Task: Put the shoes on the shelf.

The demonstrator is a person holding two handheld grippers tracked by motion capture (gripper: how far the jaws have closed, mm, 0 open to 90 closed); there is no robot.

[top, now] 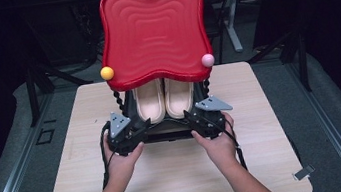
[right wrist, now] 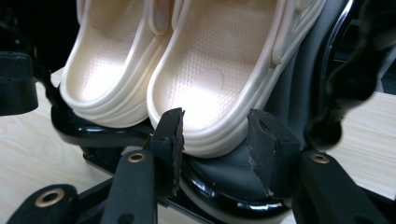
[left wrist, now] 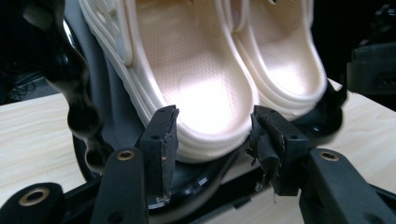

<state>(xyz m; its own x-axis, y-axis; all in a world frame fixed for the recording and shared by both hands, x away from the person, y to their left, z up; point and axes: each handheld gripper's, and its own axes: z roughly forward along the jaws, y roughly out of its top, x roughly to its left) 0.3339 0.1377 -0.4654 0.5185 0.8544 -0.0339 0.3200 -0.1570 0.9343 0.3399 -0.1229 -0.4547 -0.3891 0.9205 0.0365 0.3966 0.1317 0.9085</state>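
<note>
Slippers (top: 164,99), light, soft foam, best gripped at heel rims; left gripper (left wrist: 212,140) and right gripper (right wrist: 212,140) jaws wide, straddling heels.

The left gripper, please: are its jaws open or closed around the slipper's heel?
Open. The left gripper has its jaws spread on either side of the heel of the left cream slipper, with visible space at the right jaw.

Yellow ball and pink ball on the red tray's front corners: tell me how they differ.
The yellow ball sits at the left front corner of the glossy red wavy-edged tray; the pale pink ball sits at the right front corner. Yellow is vivid, pink pale. Both are small, round and alike in size, level with each other.
</note>
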